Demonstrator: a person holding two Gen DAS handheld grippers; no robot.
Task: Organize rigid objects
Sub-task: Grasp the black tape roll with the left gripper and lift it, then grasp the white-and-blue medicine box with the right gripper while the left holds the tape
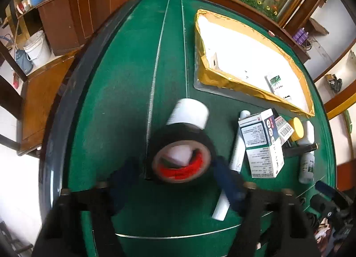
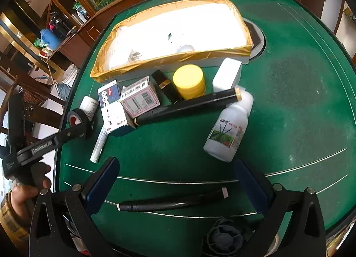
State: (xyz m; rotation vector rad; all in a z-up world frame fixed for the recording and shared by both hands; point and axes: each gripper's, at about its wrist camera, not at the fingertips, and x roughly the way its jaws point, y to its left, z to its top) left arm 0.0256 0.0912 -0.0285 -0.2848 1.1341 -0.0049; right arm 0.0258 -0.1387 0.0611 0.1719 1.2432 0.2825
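Observation:
My left gripper (image 1: 175,177) is shut on a black tape roll (image 1: 181,145) with a red inner core, held above the green table; the roll also shows in the right wrist view (image 2: 77,119). A white bottle (image 1: 189,112) lies just beyond it. The gold-lined box (image 1: 222,81) with a white inside sits at the far right and holds a small bottle (image 1: 277,83); in the right wrist view the box (image 2: 169,57) is at the back. My right gripper (image 2: 175,181) is open and empty, above a black hose (image 2: 171,203). A white spray bottle (image 2: 229,130) lies ahead of it.
A cluster lies in front of the box: a white and blue carton (image 2: 112,105), a pink barcode box (image 2: 140,99), a yellow-lidded jar (image 2: 189,81), a white block (image 2: 227,74), a black rod (image 2: 189,105), a white tube (image 2: 99,143). The green table (image 2: 300,101) has a dark rim.

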